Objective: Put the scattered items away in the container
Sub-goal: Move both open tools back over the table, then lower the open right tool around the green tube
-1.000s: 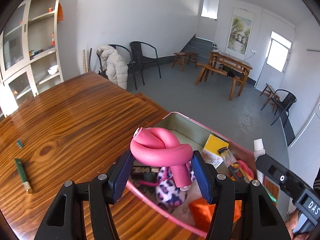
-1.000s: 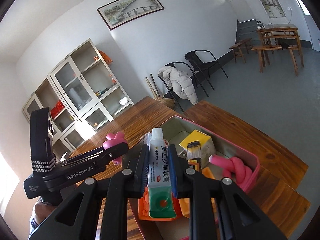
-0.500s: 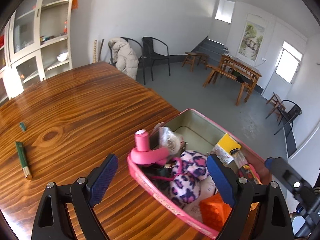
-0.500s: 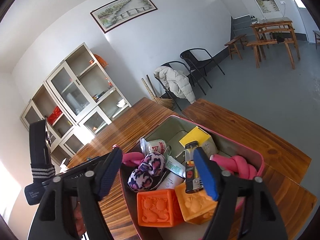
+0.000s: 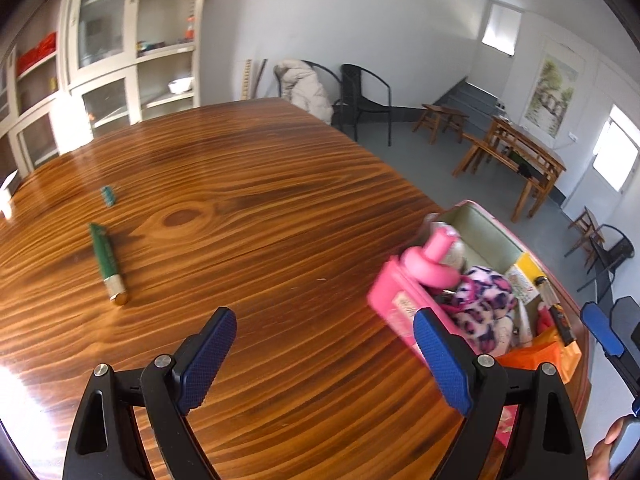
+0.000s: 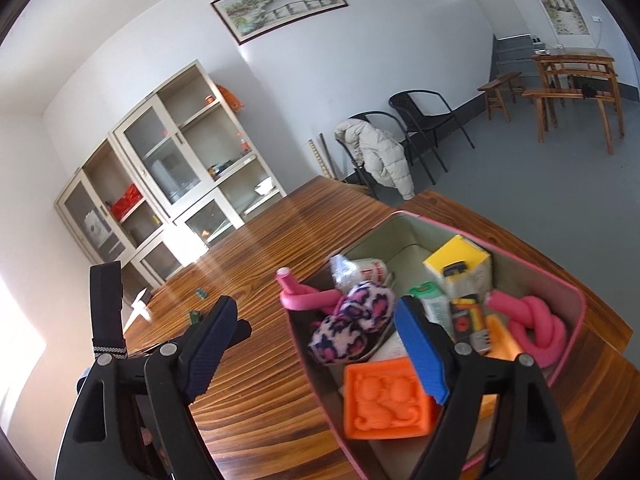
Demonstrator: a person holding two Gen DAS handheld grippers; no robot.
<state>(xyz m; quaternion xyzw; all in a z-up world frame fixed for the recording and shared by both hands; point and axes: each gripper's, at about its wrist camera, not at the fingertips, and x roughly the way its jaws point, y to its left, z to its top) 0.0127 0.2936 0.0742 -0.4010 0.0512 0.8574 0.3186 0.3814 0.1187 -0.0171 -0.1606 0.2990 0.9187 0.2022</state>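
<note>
The pink bin (image 5: 394, 300) stands at the table's right edge, full of items. A knotted pink foam tube (image 5: 430, 264) leans in its near-left corner beside a spotted plush (image 5: 484, 300). My left gripper (image 5: 324, 328) is open over bare wood to the left of the bin, holding nothing. A green pen (image 5: 105, 258) and a small green piece (image 5: 108, 195) lie far left on the table. My right gripper (image 6: 316, 316) hangs over the bin's (image 6: 576, 292) near-left corner, its jaws opening and gripping nothing. The toothpaste tube (image 6: 434, 304) lies inside the bin.
The bin also holds orange blocks (image 6: 388, 400), a yellow box (image 6: 458, 258), a lighter (image 6: 466, 316) and a second pink knot (image 6: 536, 332). The wooden table (image 5: 260, 184) ends just right of the bin. A cabinet (image 6: 180, 168) and chairs (image 6: 424, 120) stand beyond.
My left gripper let go of the pink foam knot into the bin, opened and swung left over the table. My right gripper released the toothpaste tube into the bin and opened.
</note>
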